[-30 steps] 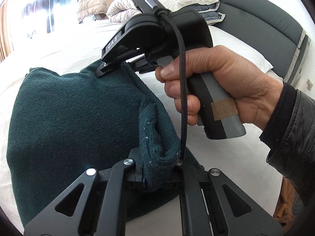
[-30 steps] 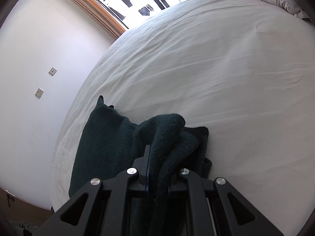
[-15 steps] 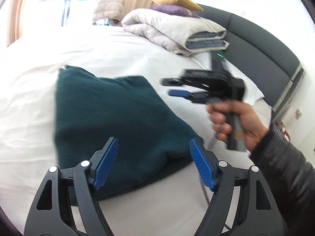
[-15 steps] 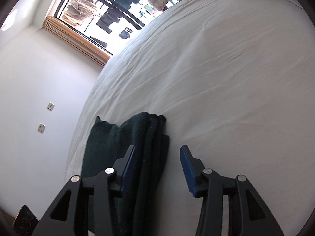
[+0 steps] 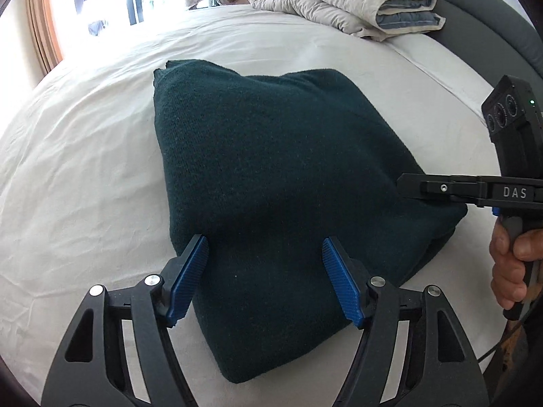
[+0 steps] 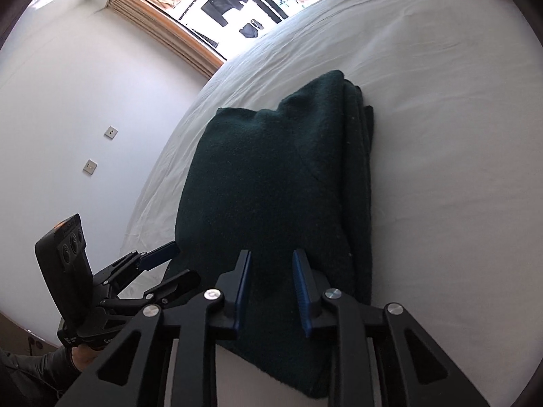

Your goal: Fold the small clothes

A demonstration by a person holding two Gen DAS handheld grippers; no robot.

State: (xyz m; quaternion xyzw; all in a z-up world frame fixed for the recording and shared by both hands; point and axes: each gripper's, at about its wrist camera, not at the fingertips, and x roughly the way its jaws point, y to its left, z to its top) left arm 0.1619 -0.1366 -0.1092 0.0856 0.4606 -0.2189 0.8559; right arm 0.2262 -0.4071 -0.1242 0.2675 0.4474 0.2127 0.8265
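Observation:
A dark green knitted garment [image 5: 271, 176] lies folded into a thick rectangle on the white bed sheet [image 5: 85, 169]. It also shows in the right wrist view [image 6: 271, 196]. My left gripper [image 5: 264, 271] is open and empty, with its blue pads just above the garment's near edge. My right gripper [image 6: 271, 278] is open and empty, hovering over the garment's near end. In the left wrist view the right gripper [image 5: 407, 186] reaches in from the right over the garment's right corner. In the right wrist view the left gripper [image 6: 169, 264] sits at the lower left beside the garment.
A folded beige and blue duvet [image 5: 346, 3] lies at the head of the bed, against a dark grey headboard [image 5: 492, 10]. A window with a wooden frame [image 6: 176, 44] and a white wall with two sockets [image 6: 90, 166] stand beyond the bed.
Both grippers let go of the green garment and opened. The fold dropped flat onto the bed. Both grippers then pulled back and now hover over the garment's near edge.

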